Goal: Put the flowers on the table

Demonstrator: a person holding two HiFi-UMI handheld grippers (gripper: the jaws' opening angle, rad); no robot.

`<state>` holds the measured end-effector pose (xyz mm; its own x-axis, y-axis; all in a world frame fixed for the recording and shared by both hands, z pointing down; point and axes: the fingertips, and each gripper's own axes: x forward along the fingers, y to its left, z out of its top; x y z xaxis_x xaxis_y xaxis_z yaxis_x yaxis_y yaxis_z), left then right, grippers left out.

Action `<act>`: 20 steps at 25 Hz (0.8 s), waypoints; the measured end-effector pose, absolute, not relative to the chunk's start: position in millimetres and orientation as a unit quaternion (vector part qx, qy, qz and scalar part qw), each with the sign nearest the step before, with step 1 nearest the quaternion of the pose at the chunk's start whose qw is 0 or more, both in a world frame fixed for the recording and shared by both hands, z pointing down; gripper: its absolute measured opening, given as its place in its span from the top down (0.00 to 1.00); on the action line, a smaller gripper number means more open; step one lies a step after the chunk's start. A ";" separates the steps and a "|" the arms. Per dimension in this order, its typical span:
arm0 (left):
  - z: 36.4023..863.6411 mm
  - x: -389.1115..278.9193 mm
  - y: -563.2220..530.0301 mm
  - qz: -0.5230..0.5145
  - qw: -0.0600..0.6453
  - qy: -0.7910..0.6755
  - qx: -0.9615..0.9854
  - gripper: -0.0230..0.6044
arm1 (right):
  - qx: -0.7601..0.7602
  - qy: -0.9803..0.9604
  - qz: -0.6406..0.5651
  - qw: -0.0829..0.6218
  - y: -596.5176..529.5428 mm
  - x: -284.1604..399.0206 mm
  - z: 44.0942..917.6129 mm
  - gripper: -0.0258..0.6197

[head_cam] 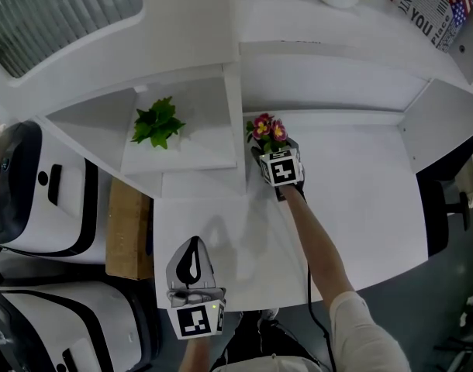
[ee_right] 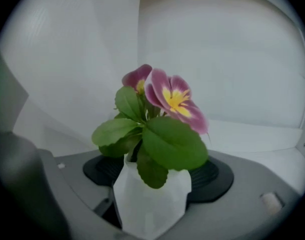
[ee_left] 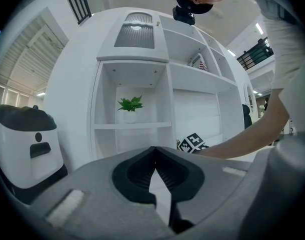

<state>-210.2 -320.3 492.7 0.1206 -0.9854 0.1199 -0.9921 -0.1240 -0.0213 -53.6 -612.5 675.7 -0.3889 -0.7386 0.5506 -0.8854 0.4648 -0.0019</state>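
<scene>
- White table [head_cam: 353, 200] in the middle of our head view holds the flowers [head_cam: 268, 129], beside the shelf wall.
- Our right gripper [head_cam: 272, 149] is nearest: its jaws are spread, and the pot [ee_right: 151, 199] stands upright between them, not squeezed.
- Our left gripper [head_cam: 193, 246], lower left, has its jaws pressed together with nothing in them.

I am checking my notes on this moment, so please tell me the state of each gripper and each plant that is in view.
left gripper: shut, nothing between its jaws.
right gripper: open, one jaw on each side of the flower pot, apparently not pressing it.
flower pot: upright, at the back of the table.
green plant: upright on the shelf, away from both grippers.
</scene>
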 end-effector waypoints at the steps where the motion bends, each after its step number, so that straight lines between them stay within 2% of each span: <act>1: 492.4 -209.5 -319.4 0.051 0.033 -0.660 0.749 0.96 | 0.494 -0.821 0.150 0.244 -610.2 -52.8 672.6 0.38; 9: 469.4 -182.9 -308.0 0.026 0.017 -0.641 0.767 0.96 | 0.474 -0.841 0.149 0.214 -563.8 -39.6 627.7 0.38; 15: 450.6 -162.6 -283.0 0.008 0.005 -0.634 0.773 0.96 | 0.481 -0.850 0.113 0.180 -499.7 -21.6 560.3 0.39; 20: 423.8 -151.6 -261.7 -0.010 -0.016 -0.630 0.776 0.96 | 0.470 -0.873 0.037 0.124 -419.0 -19.7 475.1 0.55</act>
<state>-151.6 -261.7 423.8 0.2048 -0.9782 -0.0356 -0.9788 -0.2045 -0.0116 -19.7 -419.0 475.1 -0.5275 -0.8115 0.2515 -0.8298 0.5556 0.0524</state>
